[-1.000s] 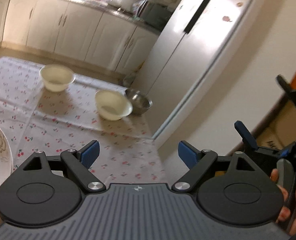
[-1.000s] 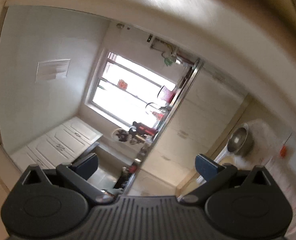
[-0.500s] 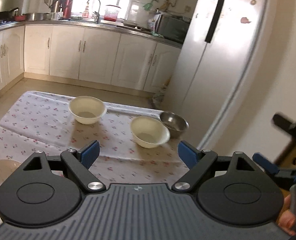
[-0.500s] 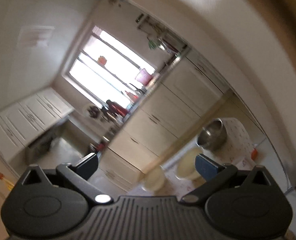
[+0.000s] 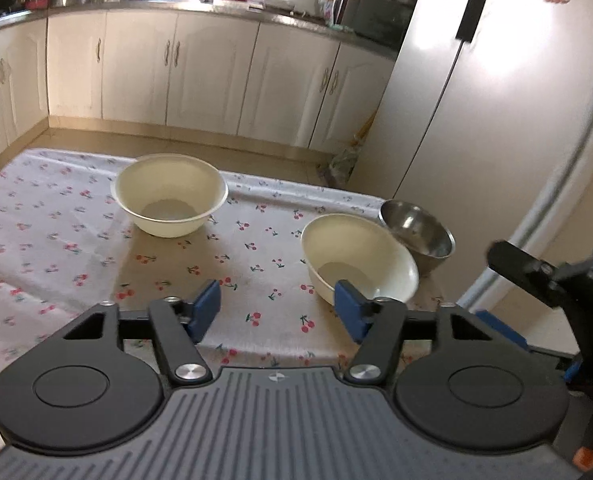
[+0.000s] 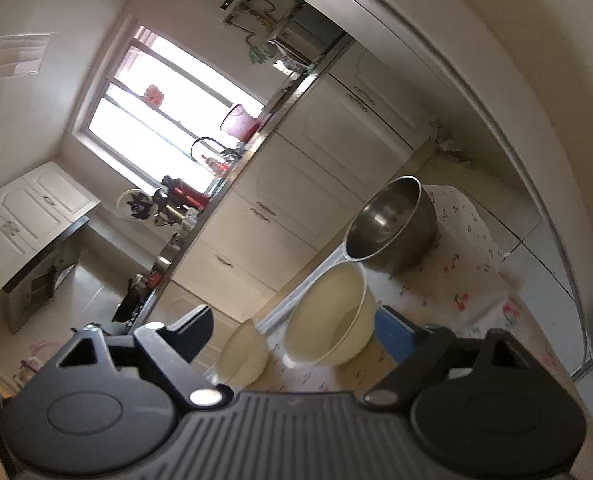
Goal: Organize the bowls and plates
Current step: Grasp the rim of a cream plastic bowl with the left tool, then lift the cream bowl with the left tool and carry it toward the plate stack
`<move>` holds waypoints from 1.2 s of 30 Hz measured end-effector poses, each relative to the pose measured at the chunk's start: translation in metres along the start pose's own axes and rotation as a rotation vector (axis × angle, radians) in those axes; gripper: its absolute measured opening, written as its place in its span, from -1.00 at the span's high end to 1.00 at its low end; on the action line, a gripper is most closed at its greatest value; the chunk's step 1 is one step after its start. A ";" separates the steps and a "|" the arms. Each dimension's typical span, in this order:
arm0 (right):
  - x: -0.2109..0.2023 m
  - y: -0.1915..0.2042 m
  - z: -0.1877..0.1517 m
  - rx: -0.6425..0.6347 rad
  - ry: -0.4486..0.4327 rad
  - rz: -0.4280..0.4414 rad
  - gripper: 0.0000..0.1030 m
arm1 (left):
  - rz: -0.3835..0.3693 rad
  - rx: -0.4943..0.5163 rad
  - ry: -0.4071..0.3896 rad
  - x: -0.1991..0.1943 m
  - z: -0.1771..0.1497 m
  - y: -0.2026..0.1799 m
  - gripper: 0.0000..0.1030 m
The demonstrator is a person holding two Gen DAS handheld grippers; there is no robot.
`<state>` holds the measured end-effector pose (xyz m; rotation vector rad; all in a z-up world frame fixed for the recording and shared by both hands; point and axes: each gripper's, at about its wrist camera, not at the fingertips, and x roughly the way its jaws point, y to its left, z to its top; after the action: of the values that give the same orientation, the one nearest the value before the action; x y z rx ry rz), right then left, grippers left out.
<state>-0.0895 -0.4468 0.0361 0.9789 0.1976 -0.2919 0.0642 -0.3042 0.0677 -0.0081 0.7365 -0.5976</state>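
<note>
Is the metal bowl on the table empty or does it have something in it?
Empty. The metal bowl stands upright on the tablecloth behind a cream bowl, and both views show only bare shiny steel inside.

Three bowls are sitting upright and empty on the cherry-print tablecloth (image 5: 76, 248). A cream bowl (image 5: 170, 194) is standing alone toward the far middle, well apart from the rest. A second cream bowl (image 5: 358, 260) is sitting near the right edge, its rim touching or just beside a smaller steel bowl (image 5: 416, 230) standing behind it at the corner.
</note>
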 end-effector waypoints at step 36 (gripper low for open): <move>-0.014 0.012 -0.006 0.009 0.076 0.167 -0.72 | -0.047 0.049 0.040 0.003 0.001 -0.027 0.57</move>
<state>-0.0991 -0.4337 0.0465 1.0095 0.1822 -0.1028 0.0530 -0.3280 0.0727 0.0317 0.7615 -0.6620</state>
